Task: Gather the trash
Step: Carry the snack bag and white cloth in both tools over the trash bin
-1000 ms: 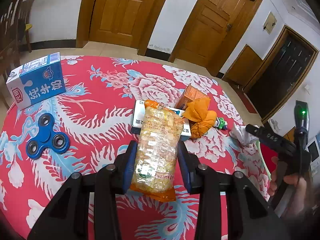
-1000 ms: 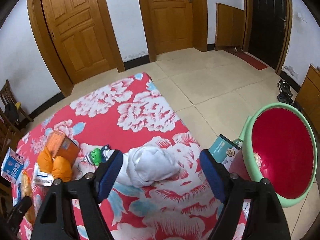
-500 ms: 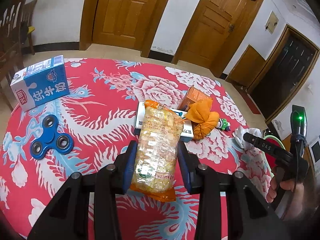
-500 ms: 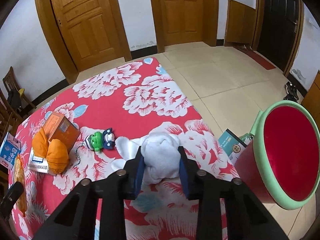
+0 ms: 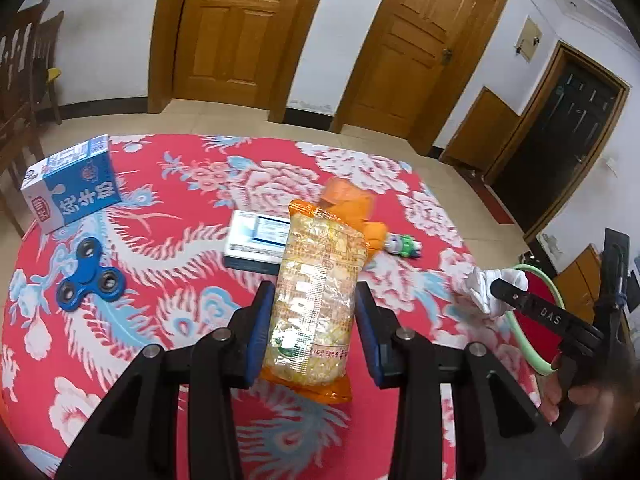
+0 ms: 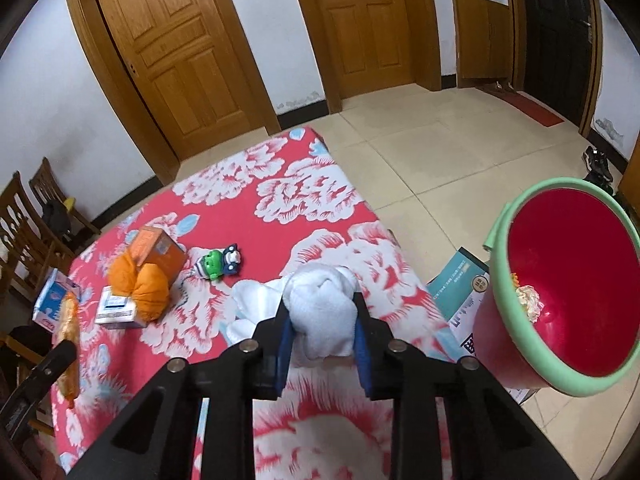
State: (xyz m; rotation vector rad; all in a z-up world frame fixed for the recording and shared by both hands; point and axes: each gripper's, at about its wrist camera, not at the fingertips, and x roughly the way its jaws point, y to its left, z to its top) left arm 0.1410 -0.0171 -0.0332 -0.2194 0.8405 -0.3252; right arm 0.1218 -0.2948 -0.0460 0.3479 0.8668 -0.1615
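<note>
Nearest, the left tool (image 5: pixel 314 332) is clamped on a clear and orange noodle packet (image 5: pixel 316 304), held upright above the worktop (image 5: pixel 168 208), which is covered in a red floral cloth. The right tool (image 6: pixel 322 334) has just been closing and now grips a crumpled white tissue wad (image 6: pixel 322 312), its loose tail trailing on the cloth at the worktop's edge. Beside that edge, on the floor, stands a red bin with a green rim (image 6: pixel 572 296) holding a little scrap. Farther back lie a blue fidget spinner (image 5: pixel 90 276), a flat white and blue box (image 5: pixel 256 246), an orange cloth bundle (image 6: pixel 140 286) against an orange carton (image 6: pixel 158 252), and a small green toy (image 6: pixel 218 264). A blue milk carton (image 5: pixel 72 190) lies at the far left.
</note>
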